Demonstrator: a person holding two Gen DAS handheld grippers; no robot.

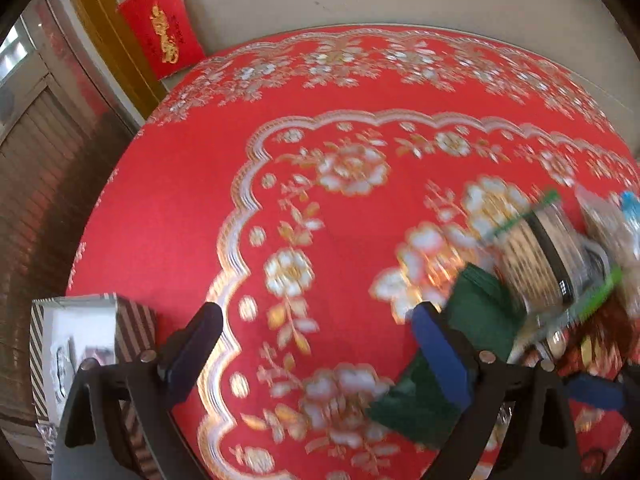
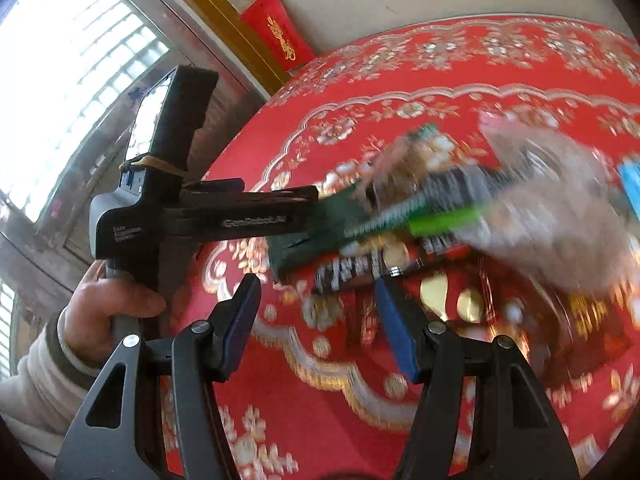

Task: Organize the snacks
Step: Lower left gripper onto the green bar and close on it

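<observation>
A blurred heap of snacks lies on the red flowered tablecloth [image 1: 320, 80]: a dark green packet [image 1: 476, 320], a cracker pack with bright green edges [image 1: 536, 256], a clear bag [image 1: 608, 224] and a red and gold packet [image 1: 592, 340]. My left gripper [image 1: 318, 344] is open over bare cloth, its right finger [image 1: 436, 356] against the green packet's edge. In the right wrist view my right gripper [image 2: 318, 324] stands open just before the heap, with only cloth between its fingers. There the green packet [image 2: 304, 236] lies at the left gripper's tips, beside the green-edged pack [image 2: 440, 204] and the clear bag [image 2: 560, 216].
A striped box [image 1: 92, 344] sits at the table's left edge. A person's hand [image 2: 112, 304] holds the left gripper's black housing [image 2: 132, 232]. A wall with red banners [image 1: 160, 24] stands behind the table, and a bright window [image 2: 60, 80] is at the left.
</observation>
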